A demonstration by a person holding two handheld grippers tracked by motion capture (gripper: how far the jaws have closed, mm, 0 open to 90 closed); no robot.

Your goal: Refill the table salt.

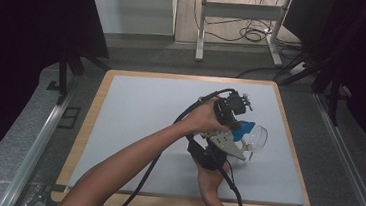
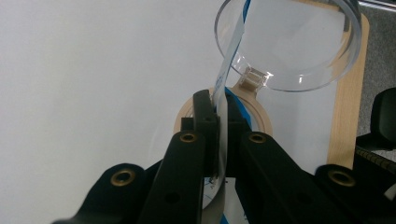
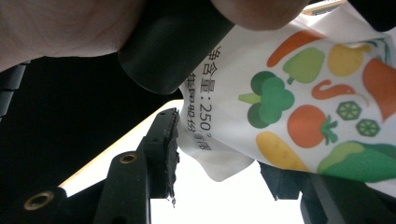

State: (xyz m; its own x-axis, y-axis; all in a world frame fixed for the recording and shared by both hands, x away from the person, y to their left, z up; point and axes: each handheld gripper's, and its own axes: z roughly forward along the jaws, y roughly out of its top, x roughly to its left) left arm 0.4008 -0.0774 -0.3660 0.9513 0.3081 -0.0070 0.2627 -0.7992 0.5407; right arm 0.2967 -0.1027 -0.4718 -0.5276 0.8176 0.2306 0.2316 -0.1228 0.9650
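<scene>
A thin pouch with a white and blue edge (image 2: pixel 229 60) stands edge-on between the jaws of my left gripper (image 2: pixel 223 122), which is shut on it. Its printed face (image 3: pixel 303 93), with vegetable pictures, fills the right gripper view and lies between the jaws of my right gripper (image 3: pixel 224 163), whose pads (image 3: pixel 164 149) touch it. In the high view the two grippers meet right of the mat's middle: left gripper (image 1: pixel 240 129), right gripper (image 1: pixel 245 151), blue pouch (image 1: pixel 245 127). A clear round hinged lid (image 2: pixel 289 46) (image 1: pixel 259 138) stands open beyond the pouch, over a tan-rimmed round base (image 2: pixel 264 119).
A white mat (image 1: pixel 143 129) covers the table, which has a wooden border (image 2: pixel 348 116) (image 1: pixel 88 125). The forearms cross above the mat's near half. Black cables (image 1: pixel 149 175) trail from both grippers toward the near edge. Metal rails (image 1: pixel 42 136) run along both sides of the table.
</scene>
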